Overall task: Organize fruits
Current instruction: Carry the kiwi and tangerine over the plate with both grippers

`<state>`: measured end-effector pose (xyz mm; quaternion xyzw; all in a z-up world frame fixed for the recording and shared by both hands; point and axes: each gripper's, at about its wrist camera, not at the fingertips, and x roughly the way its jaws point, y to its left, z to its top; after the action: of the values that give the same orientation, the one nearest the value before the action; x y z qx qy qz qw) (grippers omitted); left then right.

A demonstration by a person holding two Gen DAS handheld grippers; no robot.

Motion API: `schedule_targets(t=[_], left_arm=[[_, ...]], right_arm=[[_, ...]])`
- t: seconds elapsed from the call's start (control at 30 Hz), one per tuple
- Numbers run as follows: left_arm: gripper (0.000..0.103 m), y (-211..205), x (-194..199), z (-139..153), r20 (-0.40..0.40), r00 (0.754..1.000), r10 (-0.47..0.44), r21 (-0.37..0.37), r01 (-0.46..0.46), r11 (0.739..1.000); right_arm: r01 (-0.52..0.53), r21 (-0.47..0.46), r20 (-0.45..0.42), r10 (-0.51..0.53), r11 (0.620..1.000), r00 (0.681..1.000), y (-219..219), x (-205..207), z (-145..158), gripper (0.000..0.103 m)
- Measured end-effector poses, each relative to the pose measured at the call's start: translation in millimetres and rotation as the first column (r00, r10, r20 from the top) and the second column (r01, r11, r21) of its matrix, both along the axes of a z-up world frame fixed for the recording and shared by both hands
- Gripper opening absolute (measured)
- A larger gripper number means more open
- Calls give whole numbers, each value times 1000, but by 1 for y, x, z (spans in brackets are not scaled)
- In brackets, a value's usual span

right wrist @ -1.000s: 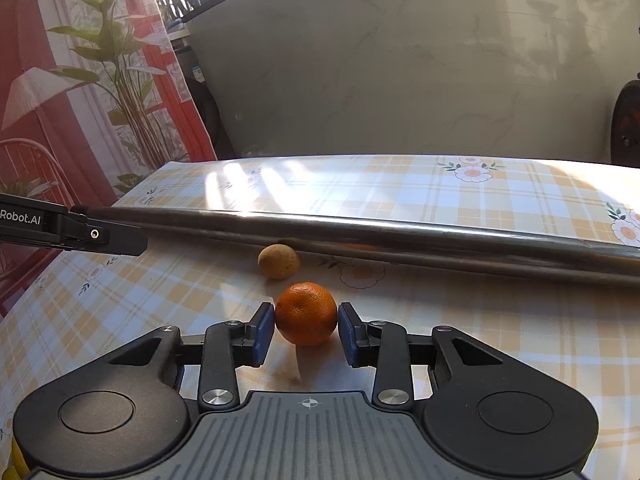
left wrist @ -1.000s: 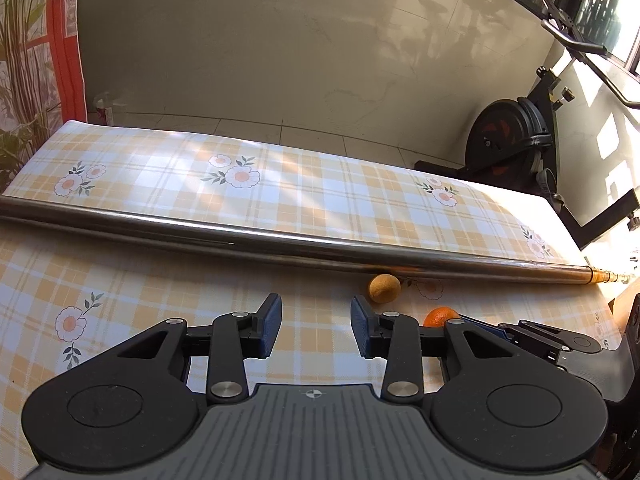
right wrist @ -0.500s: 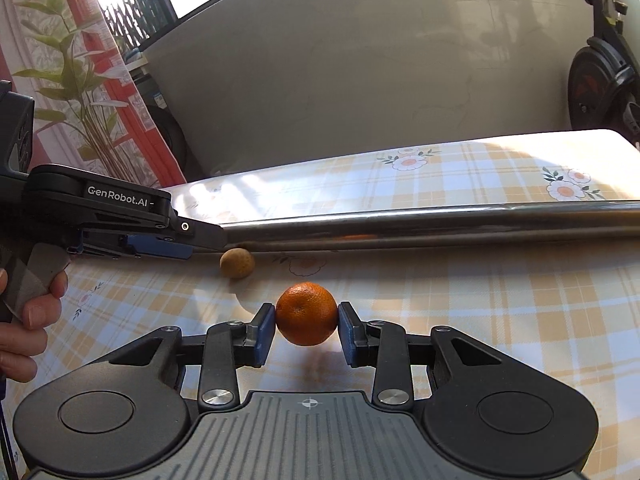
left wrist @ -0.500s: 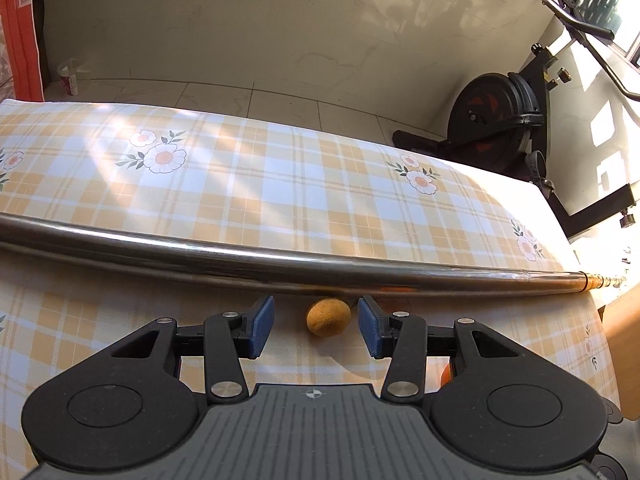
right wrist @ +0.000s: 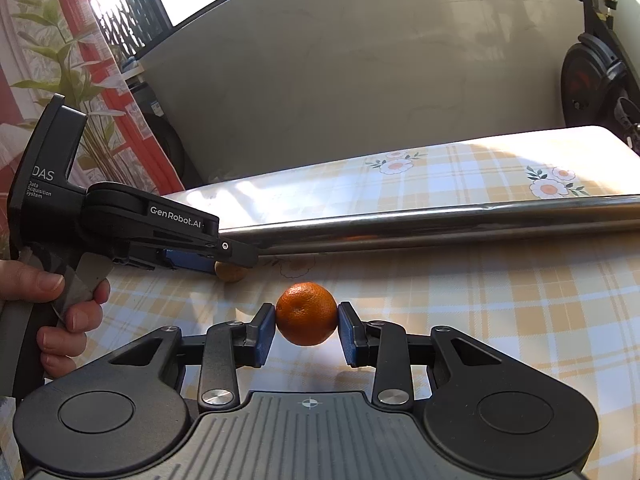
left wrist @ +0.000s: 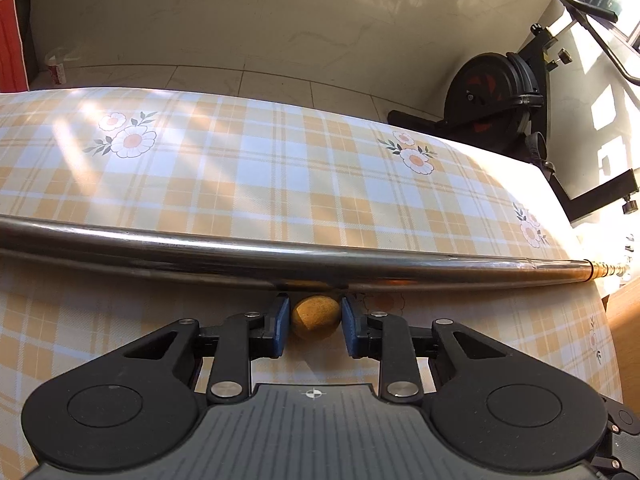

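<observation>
While my right claw (right wrist: 307,326) holds the orange (right wrist: 306,313) mid-frame above the tabletop (right wrist: 500,320), my left claw (left wrist: 315,322) clamps the small brown fruit (left wrist: 315,316) beside the steel pipe (left wrist: 160,246); next, I judge, lift clear.

A long shiny metal pipe (left wrist: 240,250) lies across the table (left wrist: 280,168), which has a checked orange cloth with flowers. Behind the table stands a black exercise bike (left wrist: 500,96). A green plant (right wrist: 72,92) stands before a red curtain (right wrist: 24,76).
</observation>
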<state>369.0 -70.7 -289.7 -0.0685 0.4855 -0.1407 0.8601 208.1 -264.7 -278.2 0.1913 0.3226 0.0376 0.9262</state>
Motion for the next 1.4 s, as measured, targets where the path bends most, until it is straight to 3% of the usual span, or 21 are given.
schedule_targets(t=[0.33,0.53,0.73,0.87,1.13,1.4], left_arm=[[29,9,-40,27,56,998,-20,-10,20,1000],[29,18,-85,59,129,989,-74,41,69,997],[29,36,-131,90,183,980,-81,16,79,997],[29,45,-178,108,243,963,-119,47,111,993],[29,64,-243,107,267,955,-125,52,115,992],[29,81,-263,92,242,969,-48,-13,52,999]], right_arm=[[36,2,12,-36,999,999,0,-27,15,31],[29,-6,37,-29,1000,999,13,-52,33,31],[26,-17,62,-25,1000,998,34,-76,55,31],[10,-24,88,-8,1000,996,48,-92,68,31],[-43,-51,64,46,998,997,81,-111,76,31],[-63,-70,19,65,996,998,102,-131,68,31]])
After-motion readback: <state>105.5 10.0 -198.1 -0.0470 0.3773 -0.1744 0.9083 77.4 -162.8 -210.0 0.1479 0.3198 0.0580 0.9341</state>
